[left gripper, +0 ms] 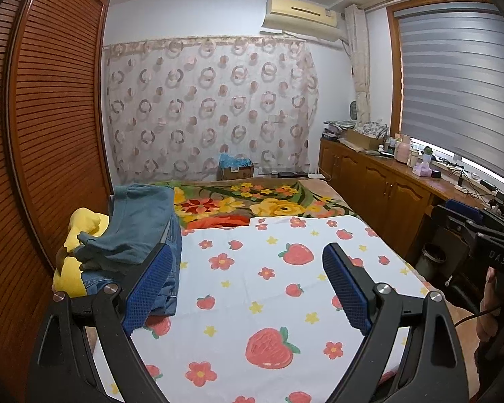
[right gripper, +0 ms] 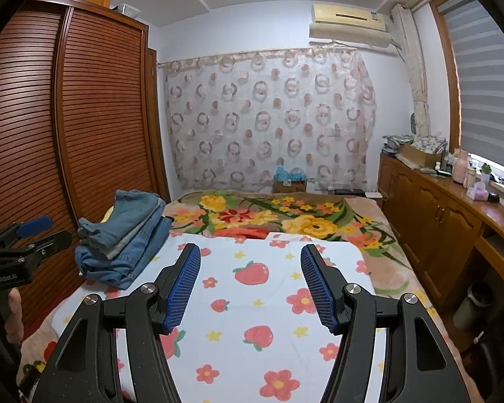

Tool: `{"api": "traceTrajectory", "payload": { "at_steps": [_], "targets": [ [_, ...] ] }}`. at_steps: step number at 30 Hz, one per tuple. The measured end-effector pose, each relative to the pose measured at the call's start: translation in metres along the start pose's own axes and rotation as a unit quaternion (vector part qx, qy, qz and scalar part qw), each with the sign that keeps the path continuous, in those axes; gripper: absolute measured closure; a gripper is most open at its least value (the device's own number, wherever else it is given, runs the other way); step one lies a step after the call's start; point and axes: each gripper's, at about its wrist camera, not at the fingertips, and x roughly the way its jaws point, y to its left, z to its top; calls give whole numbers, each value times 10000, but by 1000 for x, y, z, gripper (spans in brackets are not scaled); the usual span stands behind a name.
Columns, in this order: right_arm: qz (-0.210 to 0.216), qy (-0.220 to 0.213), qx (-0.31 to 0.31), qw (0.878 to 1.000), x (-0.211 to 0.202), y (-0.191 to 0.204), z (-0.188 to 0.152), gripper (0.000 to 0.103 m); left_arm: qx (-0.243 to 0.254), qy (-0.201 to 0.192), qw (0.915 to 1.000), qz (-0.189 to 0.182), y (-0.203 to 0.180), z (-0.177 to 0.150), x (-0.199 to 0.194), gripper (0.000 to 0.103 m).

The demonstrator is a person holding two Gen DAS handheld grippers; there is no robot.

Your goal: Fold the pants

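A stack of folded blue denim pants (left gripper: 141,231) lies at the left edge of the bed, next to a yellow cloth (left gripper: 80,231); it also shows in the right wrist view (right gripper: 127,238). My left gripper (left gripper: 248,268) is open and empty above the strawberry-print sheet (left gripper: 252,302), its left finger just right of the stack. My right gripper (right gripper: 250,262) is open and empty above the same sheet (right gripper: 252,319), to the right of the stack. Each gripper shows at the edge of the other's view: the right one (left gripper: 480,231) and the left one (right gripper: 33,235).
A louvred wooden wardrobe (right gripper: 50,117) runs along the bed's left side. A floral blanket (right gripper: 285,218) covers the far half of the bed. A wooden cabinet counter (right gripper: 453,208) with bottles and boxes lines the right wall under the window. A patterned curtain (right gripper: 268,117) hangs behind.
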Motion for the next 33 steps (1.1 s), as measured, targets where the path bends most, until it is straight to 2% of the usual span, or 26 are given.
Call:
{"api": "traceTrajectory", "payload": {
  "at_steps": [11,33],
  "targets": [
    [9,36,13,10000,0,-14,3,39,2,3,10000,2,0,1,0,12],
    [2,34,4,10000,0,-13,3,39,10,3,10000,3,-1,1,0,12]
  ]
}}
